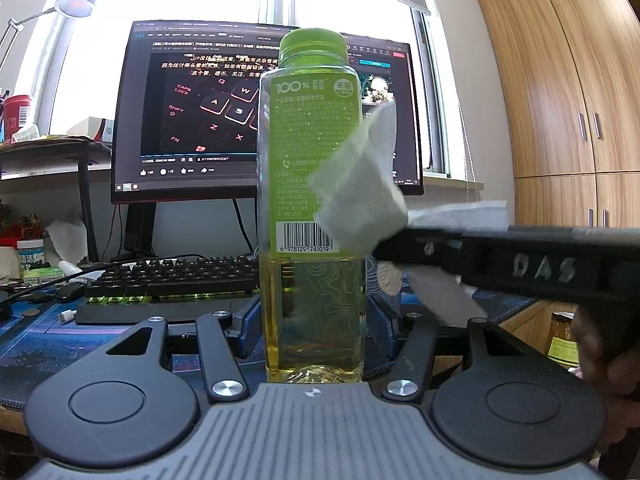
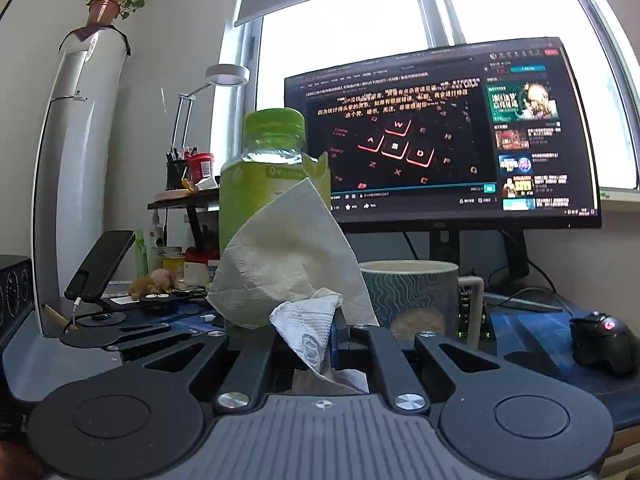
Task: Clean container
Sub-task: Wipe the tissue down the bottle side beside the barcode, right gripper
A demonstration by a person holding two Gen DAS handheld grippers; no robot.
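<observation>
a clear plastic bottle [image 1: 312,216] with a green cap [image 1: 313,46] and green label stands upright in the middle of a cluttered desk, its long axis vertical, cap pointing up, with yellow liquid filling roughly its lower third. the left gripper [image 1: 312,332] reaches in level from the near side and is clamped on the bottle's lower body, one finger on each side, holding it steady. the right gripper [image 1: 384,246] comes in level from the right, at about the height of the barcode on the label, its jaws pinched closed on a crumpled white paper towel [image 1: 360,188]. the towel fans out beyond the fingertips and lies against the right face of the label, so the bottle sits directly ahead of the right gripper's tips. seen from the right wrist, the towel [image 2: 292,256] covers most of the bottle's [image 2: 272,168] middle. the right hand is the one placed to wipe, and a stroke would likely run up or down along the bottle's length. behind stand a lit monitor [image 1: 208,112], a keyboard [image 1: 172,276] and a patterned mug [image 2: 412,300].
</observation>
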